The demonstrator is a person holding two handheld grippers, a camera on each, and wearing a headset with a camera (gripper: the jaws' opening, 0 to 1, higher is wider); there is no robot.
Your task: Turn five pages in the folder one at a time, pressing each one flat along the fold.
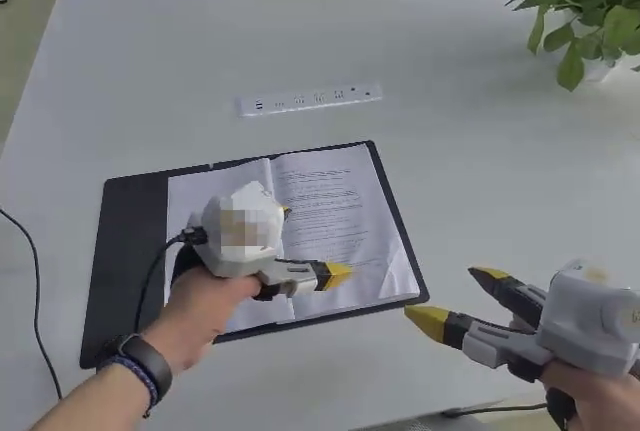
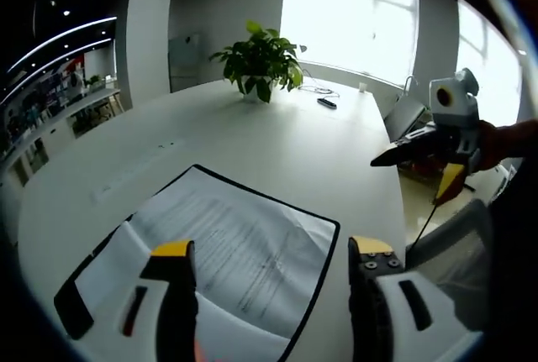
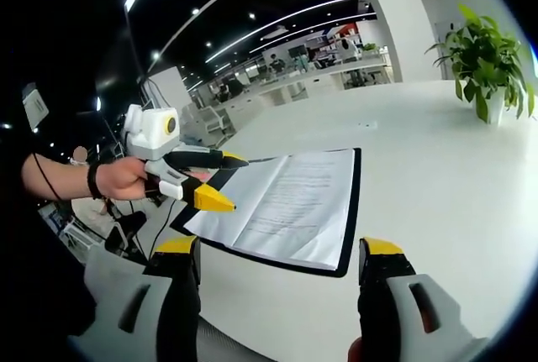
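A black folder (image 1: 130, 251) lies open on the white table, printed pages (image 1: 335, 206) spread across its right half. My left gripper (image 1: 312, 243) hovers over the lower middle of the pages, open, nothing between its yellow-tipped jaws. In its own view the left gripper (image 2: 271, 249) looks down at the page (image 2: 235, 244). My right gripper (image 1: 455, 294) is off the folder's lower right corner, open and empty, just above the table. From the right gripper (image 3: 279, 246) the folder (image 3: 290, 202) lies ahead, with the left gripper (image 3: 227, 180) over its near left part.
A white power strip (image 1: 310, 99) lies beyond the folder. A potted plant (image 1: 585, 11) stands at the far right corner. A black cable (image 1: 30, 281) runs along the left. The table's front edge is close below both hands.
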